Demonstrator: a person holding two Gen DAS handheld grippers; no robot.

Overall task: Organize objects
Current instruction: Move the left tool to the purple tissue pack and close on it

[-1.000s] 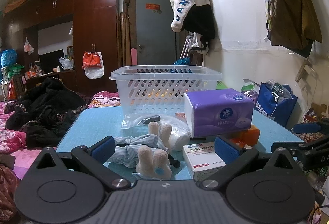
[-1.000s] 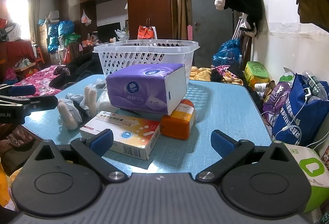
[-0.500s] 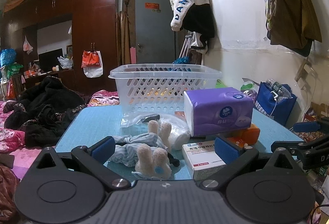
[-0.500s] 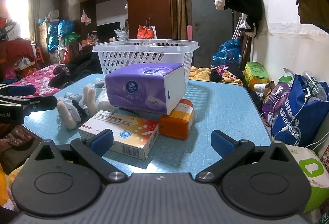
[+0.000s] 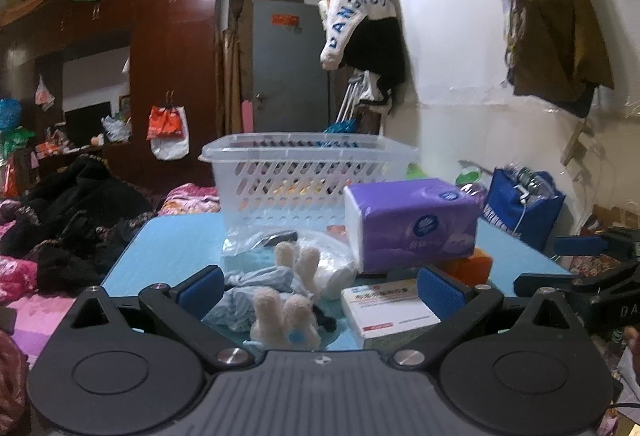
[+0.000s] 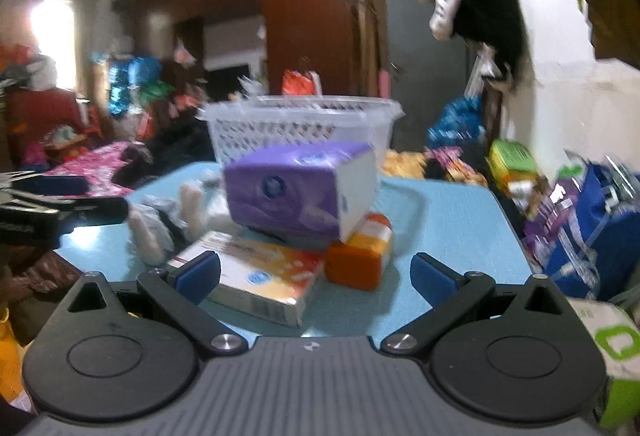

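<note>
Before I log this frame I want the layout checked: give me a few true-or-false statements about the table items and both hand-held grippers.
1. The tissue pack lies on top of other items. True.
2. The basket stands nearer the cameras than the tissue pack. False: it stands behind it.
3. The left hand-held gripper is shut on the socks. False: it is open and holds nothing.
4. The right hand-held gripper is open. True.
5. The orange box sits beside the medicine box. True.

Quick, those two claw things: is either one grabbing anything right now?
Left gripper: open, fingers spread wide, holding nothing.
Right gripper: open, fingers spread wide, holding nothing; its picture is blurred.
</note>
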